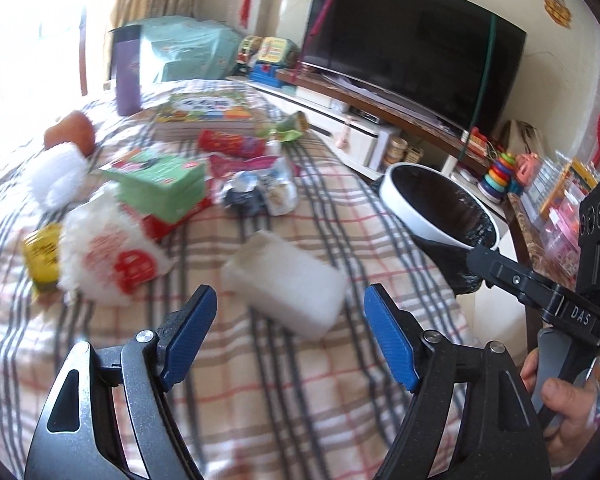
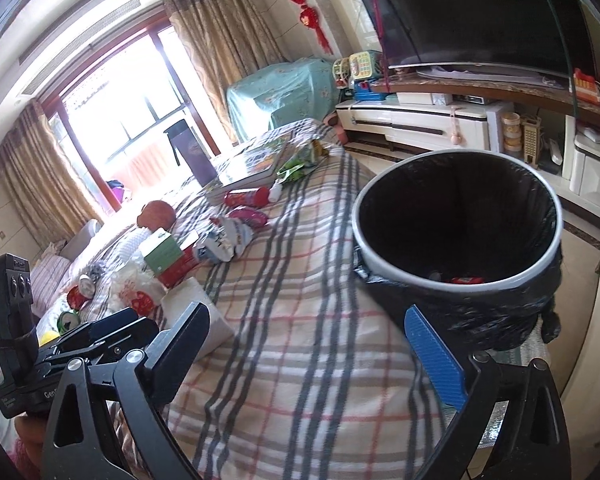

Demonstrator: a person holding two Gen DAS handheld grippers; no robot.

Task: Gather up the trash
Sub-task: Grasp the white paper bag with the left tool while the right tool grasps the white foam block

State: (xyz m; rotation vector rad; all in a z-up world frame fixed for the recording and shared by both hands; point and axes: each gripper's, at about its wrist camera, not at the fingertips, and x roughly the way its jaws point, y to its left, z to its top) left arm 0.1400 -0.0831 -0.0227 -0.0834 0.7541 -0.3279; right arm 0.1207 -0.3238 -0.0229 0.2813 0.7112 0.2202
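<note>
Our left gripper (image 1: 290,336), blue-padded jaws spread and empty, hovers at lower centre before the white rectangular foam block (image 1: 286,286) on the plaid cloth (image 1: 260,380), we judge for grasping; our right gripper (image 2: 316,344), also agape, faces the black-lined round bin (image 2: 458,216) at right.

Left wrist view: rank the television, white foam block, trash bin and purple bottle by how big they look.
1. television
2. white foam block, enlarged by nearness to the camera
3. trash bin, similar in apparent size to the block, so unsure
4. purple bottle
</note>
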